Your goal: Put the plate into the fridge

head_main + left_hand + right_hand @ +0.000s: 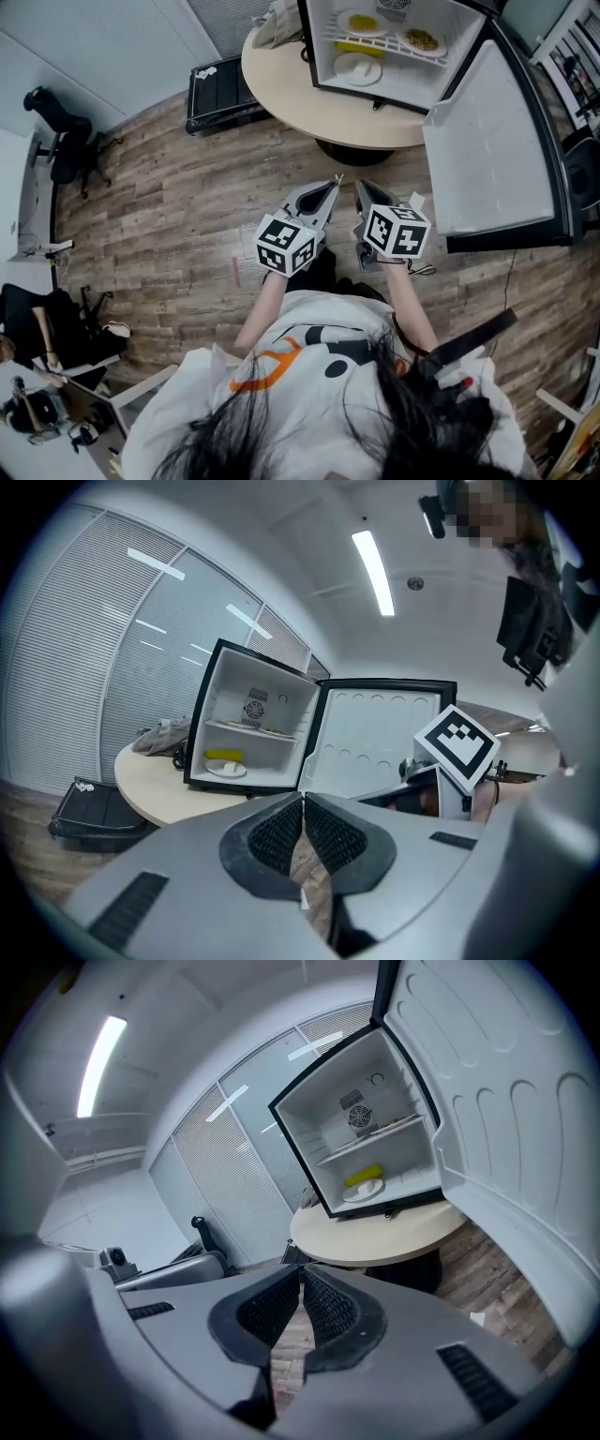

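Plate rests in fridge near its front edge, door wide open

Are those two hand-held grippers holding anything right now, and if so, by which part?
Nothing is held. The left hand-held gripper and the right hand-held gripper each have their jaws closed together with nothing between them.

White plate inside open fridge

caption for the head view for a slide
Left gripper and right gripper, shut and empty, face the open fridge on a round table, plate inside.
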`<state>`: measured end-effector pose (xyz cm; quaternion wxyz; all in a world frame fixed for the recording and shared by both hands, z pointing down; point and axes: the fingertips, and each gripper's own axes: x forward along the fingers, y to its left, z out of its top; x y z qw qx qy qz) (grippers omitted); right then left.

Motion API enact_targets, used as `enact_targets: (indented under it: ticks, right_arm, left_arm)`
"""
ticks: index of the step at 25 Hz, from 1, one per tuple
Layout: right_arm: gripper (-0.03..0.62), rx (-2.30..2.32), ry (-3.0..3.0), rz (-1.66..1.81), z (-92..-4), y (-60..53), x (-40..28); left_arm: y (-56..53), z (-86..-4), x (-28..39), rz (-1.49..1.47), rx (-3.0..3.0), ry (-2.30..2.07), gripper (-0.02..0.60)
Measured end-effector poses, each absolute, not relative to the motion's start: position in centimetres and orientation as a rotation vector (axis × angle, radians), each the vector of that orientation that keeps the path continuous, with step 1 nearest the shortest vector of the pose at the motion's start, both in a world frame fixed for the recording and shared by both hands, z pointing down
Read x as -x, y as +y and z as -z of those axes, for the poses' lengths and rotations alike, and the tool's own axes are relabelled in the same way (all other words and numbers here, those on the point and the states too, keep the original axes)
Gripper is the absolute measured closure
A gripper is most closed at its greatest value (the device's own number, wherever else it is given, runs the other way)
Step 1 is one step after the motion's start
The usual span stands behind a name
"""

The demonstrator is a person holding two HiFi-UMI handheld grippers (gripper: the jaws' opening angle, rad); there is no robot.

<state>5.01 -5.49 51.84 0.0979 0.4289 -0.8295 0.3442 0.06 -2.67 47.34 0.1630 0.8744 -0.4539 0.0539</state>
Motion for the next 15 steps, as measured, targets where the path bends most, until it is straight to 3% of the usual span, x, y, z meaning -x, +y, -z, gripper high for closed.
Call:
enact_targets:
  ticks: [15]
  right_arm:
    - [0.565,-1.185,-2.471,-0.997,-52.4,0.5,-5.8]
  left_arm:
    - [3.6,-47.8,-2.1,-0.171,-2.502,-1.319,0.571]
